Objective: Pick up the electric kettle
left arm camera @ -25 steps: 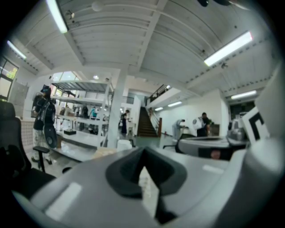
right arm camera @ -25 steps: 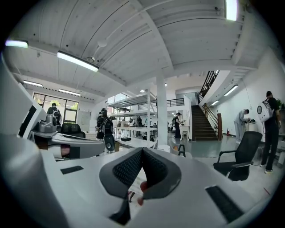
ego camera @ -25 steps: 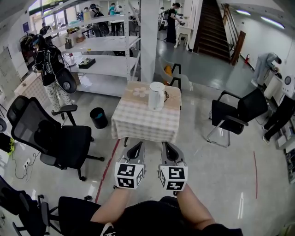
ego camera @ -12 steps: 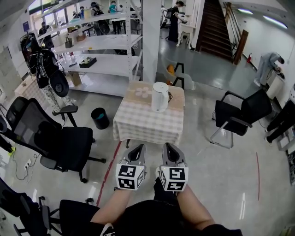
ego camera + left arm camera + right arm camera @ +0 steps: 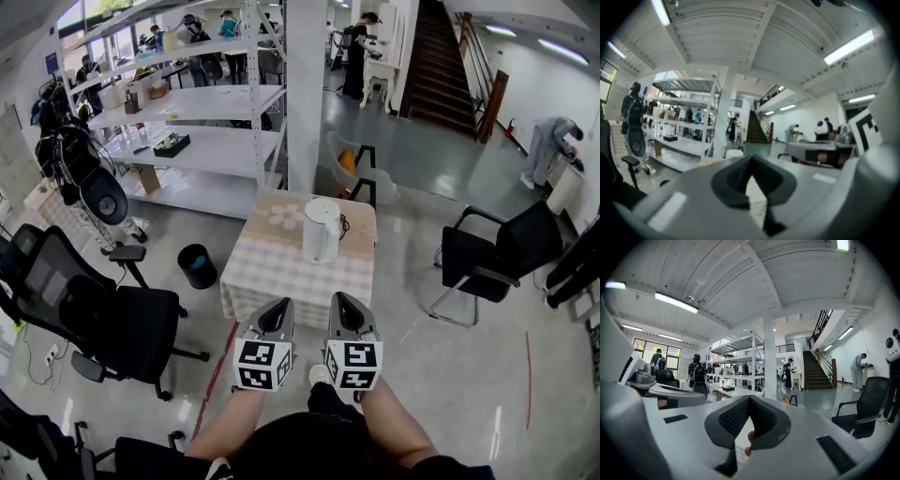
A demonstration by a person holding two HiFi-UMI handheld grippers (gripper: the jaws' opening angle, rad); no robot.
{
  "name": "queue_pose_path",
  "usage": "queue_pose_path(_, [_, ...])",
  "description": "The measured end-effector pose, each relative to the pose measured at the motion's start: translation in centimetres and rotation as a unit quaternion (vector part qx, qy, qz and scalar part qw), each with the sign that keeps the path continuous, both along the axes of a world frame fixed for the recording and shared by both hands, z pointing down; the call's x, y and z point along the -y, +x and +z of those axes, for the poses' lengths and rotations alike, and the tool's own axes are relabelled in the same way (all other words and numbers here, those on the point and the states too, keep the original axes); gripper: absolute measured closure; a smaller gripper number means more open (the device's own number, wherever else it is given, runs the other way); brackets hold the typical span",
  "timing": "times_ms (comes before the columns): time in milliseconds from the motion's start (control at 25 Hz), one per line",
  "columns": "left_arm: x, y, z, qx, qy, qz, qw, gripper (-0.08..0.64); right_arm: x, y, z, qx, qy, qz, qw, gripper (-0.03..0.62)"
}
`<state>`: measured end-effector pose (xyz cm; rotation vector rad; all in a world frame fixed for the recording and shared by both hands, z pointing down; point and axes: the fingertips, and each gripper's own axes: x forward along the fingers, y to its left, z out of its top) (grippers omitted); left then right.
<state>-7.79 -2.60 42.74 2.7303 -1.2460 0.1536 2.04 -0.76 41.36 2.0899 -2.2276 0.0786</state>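
The white electric kettle (image 5: 322,230) stands upright on a small table with a checked cloth (image 5: 281,272), toward its far right part. Both grippers are held side by side in front of me, short of the table's near edge and apart from the kettle. My left gripper (image 5: 281,306) is shut with nothing in it, and its tips meet in the left gripper view (image 5: 751,157). There the kettle (image 5: 734,153) shows small, just left of the tips. My right gripper (image 5: 339,300) is shut and empty too, its ribbed pads touching in the right gripper view (image 5: 750,399).
A black office chair (image 5: 103,314) stands at the left and a black visitor chair (image 5: 492,255) at the right of the table. A black bin (image 5: 196,265) sits by the table's left side. White shelving (image 5: 202,141) and a column (image 5: 305,94) rise behind. People stand far back.
Both grippers and my view have moved forward together toward the table. The kettle and table now sit nearer and lower in the head view. Both grippers stay shut.
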Motion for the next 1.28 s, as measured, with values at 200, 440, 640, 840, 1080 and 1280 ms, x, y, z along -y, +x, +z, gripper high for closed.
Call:
queue_pose_path(200, [5.5, 2.9, 1.0, 0.003, -0.012, 0.002, 0.9999, 0.56, 5.3, 3.1, 1.1, 0.002, -0.014, 0.004, 1.0, 0.595])
queue_pose_path(440, [11.0, 5.9, 2.0, 0.013, -0.034, -0.001, 0.9993, 0.56, 11.0, 6.0, 2.3, 0.011, -0.041, -0.002, 0.999, 0.595])
queue_pose_path(640, [15.9, 8.1, 2.3, 0.019, -0.048, -0.009, 0.9986, 0.56, 15.9, 7.7, 2.6, 0.004, -0.051, -0.022, 0.998, 0.595])
queue_pose_path(840, [20.8, 10.4, 2.1, 0.023, -0.05, -0.02, 0.9983, 0.56, 21.0, 9.6, 4.2, 0.004, -0.08, -0.051, 0.995, 0.595])
queue_pose_path(1080, [25.2, 11.3, 2.1, 0.026, -0.061, -0.05, 0.9965, 0.56, 26.1, 11.4, 6.3, -0.021, -0.112, -0.072, 0.991, 0.595])
queue_pose_path(1280, [26.8, 11.2, 3.7, 0.034, -0.08, -0.066, 0.994, 0.559, 28.7, 12.2, 9.5, -0.03, -0.161, -0.089, 0.982, 0.594])
